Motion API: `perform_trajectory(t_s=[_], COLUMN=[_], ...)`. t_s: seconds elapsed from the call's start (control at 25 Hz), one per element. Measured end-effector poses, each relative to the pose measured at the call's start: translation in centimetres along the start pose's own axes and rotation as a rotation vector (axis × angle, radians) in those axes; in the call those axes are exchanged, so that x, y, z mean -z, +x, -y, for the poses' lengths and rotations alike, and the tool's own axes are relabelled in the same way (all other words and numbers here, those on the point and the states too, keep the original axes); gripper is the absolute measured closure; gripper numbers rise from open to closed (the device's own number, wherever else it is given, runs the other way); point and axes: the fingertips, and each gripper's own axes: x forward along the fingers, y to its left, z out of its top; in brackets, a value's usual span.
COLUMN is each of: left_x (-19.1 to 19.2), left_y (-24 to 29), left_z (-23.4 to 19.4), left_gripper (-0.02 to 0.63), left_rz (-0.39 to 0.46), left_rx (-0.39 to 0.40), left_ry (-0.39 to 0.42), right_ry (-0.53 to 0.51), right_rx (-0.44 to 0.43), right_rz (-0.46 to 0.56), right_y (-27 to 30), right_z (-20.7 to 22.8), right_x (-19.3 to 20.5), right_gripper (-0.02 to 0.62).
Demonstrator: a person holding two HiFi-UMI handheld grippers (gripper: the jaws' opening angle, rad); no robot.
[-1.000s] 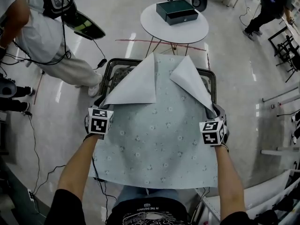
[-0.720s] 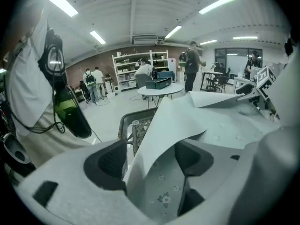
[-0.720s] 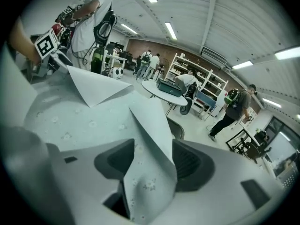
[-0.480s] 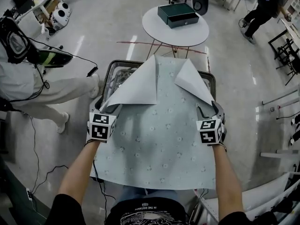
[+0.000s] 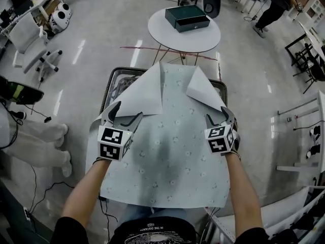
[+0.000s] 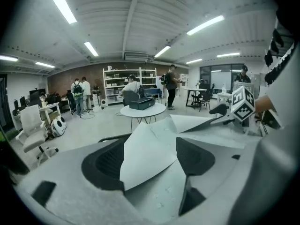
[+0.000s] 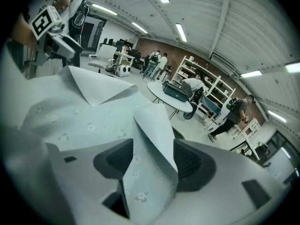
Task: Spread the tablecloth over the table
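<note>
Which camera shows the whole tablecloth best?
The head view: the tablecloth shows nearly whole, both far corners folded back. The left gripper view and right gripper view each show mainly one folded corner.

Pale blue flowered tablecloth (image 5: 167, 156) hides nearly all of dark metal-framed table (image 5: 127, 69) (only far rim shows). Bystander in light trousers (image 5: 40, 151) cut off at left edge.
</note>
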Motion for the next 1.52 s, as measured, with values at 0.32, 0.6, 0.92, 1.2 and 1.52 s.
perform_trajectory(t_s=[0.32, 0.6, 0.92, 1.2, 1.52], left_x=[-0.9, -1.2, -2.3, -3.1, -3.4], left_y=[3.4, 5.8, 7.1, 8.6, 10.4], left_z=[4.9, 8.7, 9.9, 10.0, 11.5], left_gripper=[0.249, 0.304, 0.319, 0.331, 0.353], left_rz=[0.01, -0.005, -0.023, -0.04, -0.051], left_rx=[0.092, 0.163, 0.17, 0.163, 0.186], left_ry=[-0.053, -0.08, -0.074, -0.072, -0.088], right_ry=[-0.129, -0.246, -0.095, 0.202, 0.459], right_rx=[-0.003, 0.046, 0.097, 0.096, 0.076], right_rz=[-0.066, -0.131, -0.056, -0.025, -0.055], right_y=[3.0, 5.8, 6.2, 7.1, 10.1], right_z=[1.0, 2.2, 6.5, 10.7, 12.6], right_x=[1.5, 3.6, 3.2, 3.9, 7.6], right_gripper=[0.327, 0.382, 0.502, 0.586, 0.584])
